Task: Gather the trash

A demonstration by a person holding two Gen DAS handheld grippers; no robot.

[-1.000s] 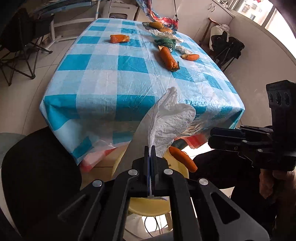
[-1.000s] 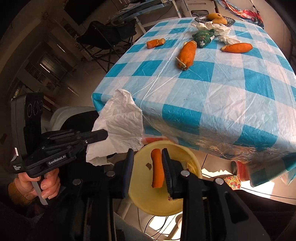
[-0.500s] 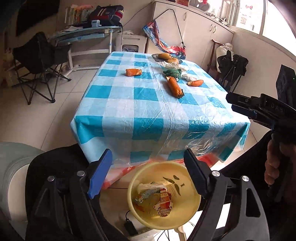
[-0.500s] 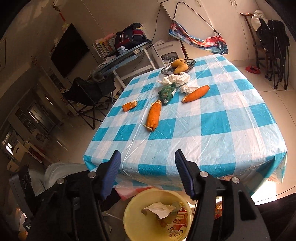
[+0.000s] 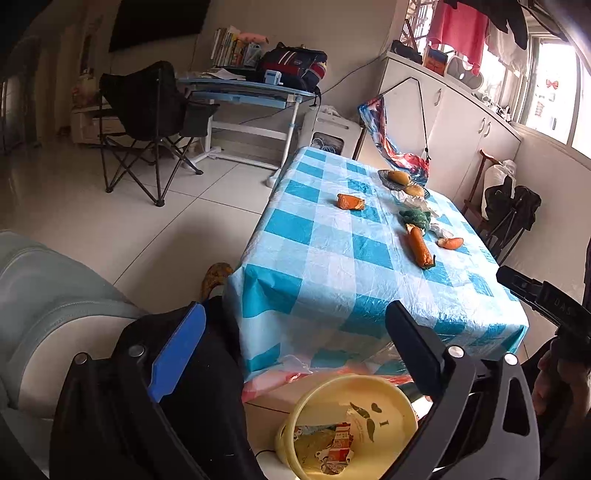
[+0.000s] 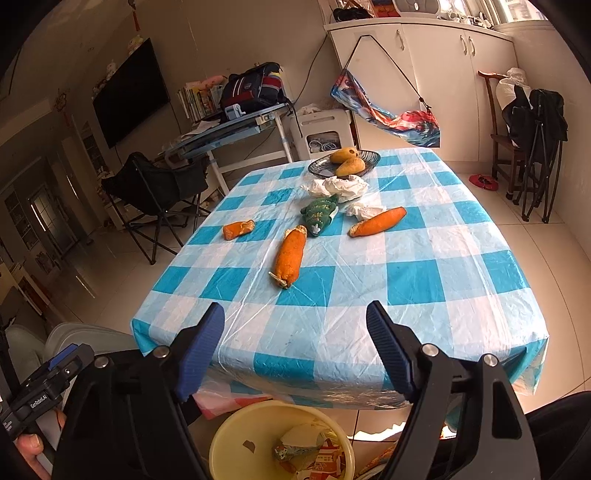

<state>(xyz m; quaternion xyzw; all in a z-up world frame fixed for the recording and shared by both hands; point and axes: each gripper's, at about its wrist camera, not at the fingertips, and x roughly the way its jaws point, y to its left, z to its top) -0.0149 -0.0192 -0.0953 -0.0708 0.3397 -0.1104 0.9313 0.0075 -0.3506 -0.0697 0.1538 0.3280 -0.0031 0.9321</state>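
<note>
- Now both the left gripper (image 5: 295,343) and right gripper (image 6: 295,347) have jaws spread, holding nothing.
- Bin (image 6: 229,439) sits just below them, ready for drops.
- Orange peels (image 6: 290,256) and tissues (image 6: 338,186) lie ahead on the counter (image 6: 424,295).

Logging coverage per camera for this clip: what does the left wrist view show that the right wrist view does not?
Only the left wrist view: clothes hanging at the window and the mustache print inside the yellow bin.
Only the right wrist view: the crumpled white tissues in full and a red item on the floor.
Both: the checkered table, three orange peels, the green toy, the fruit dish, with jaws wide open.
</note>
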